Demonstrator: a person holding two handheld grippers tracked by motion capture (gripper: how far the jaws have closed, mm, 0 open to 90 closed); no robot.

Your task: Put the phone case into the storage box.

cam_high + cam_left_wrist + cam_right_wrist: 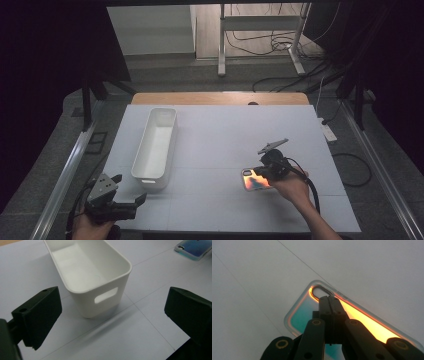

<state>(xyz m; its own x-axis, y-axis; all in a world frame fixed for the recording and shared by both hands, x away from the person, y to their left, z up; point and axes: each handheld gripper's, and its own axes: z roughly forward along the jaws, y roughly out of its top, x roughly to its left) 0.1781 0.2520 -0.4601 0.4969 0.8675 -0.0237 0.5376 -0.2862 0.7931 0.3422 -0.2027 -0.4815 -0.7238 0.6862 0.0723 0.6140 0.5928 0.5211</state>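
A phone case point(254, 180) with an orange and teal back lies flat on the white table, right of centre. My right gripper point(266, 171) is shut, its two jaws pressed together. In the right gripper view the right gripper point(329, 299) lies over the phone case point(302, 317), with its tips at the edge of the camera cut-out. Whether they pinch the case's edge I cannot tell. My left gripper point(130, 187) stands open near the table's front left corner, and nothing is between the jaws of the left gripper point(112, 315). Just ahead of it is the near end of the white bin point(110, 307).
The long white bin point(150, 181) is empty and lies lengthwise on the left half of the table point(220, 135). The phone case point(193, 248) lies beyond it in the left gripper view. A white power strip point(328, 132) sits off the table's right edge, with cables on the floor.
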